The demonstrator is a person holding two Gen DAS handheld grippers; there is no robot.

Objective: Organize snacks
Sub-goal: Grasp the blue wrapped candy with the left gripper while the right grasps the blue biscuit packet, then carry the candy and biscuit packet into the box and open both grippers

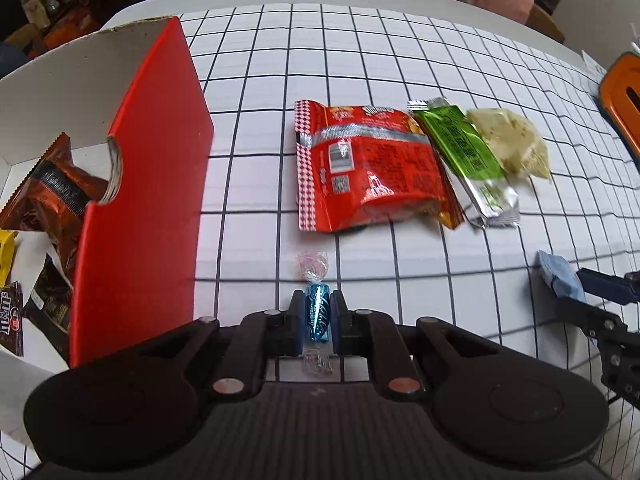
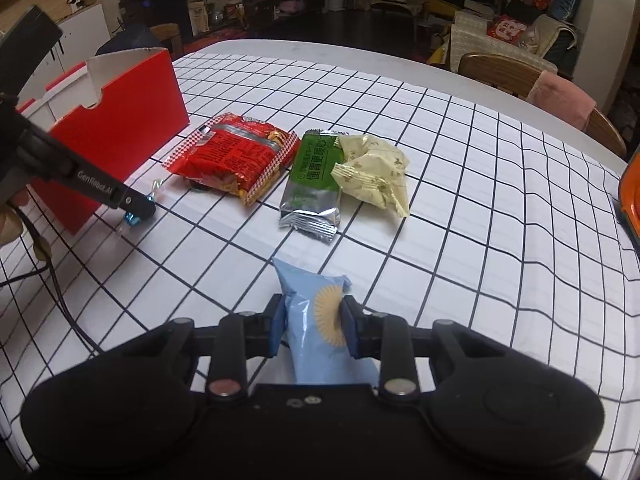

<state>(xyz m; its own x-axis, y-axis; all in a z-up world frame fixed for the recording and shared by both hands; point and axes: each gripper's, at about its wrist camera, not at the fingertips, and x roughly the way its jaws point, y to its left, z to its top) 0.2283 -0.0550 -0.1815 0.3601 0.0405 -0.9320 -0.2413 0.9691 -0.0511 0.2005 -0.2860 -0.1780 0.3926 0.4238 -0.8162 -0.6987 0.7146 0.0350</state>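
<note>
The left gripper [image 1: 317, 322] is squeezed tight on a little blue candy [image 1: 317, 317] with clear twisted ends, and the candy sits between its two pads. It is just beside the red box [image 1: 144, 184], low over the worktop [image 1: 256, 160] with its white cloth and black squares. Inside the box lie a brown snack bag [image 1: 52, 192], a dark M&M's pack [image 1: 10, 316] and a bit of a yellow pack [image 1: 6, 256]. The right gripper [image 2: 314, 330] is clamped on a light blue packet [image 2: 316, 320] with a yellow sun-like circle on it, and holds it near the front of the worktop. Three more snacks lie side by side in the middle of the worktop: a red bag [image 2: 234, 156], a green bar [image 2: 314, 178] touching it, and a cream pouch [image 2: 374, 172] that rests partly on the green bar. An orange thing [image 2: 630, 200] peeks in at the far right edge. A wooden chair [image 2: 520, 76] with a pink cloth stands behind the worktop.
</note>
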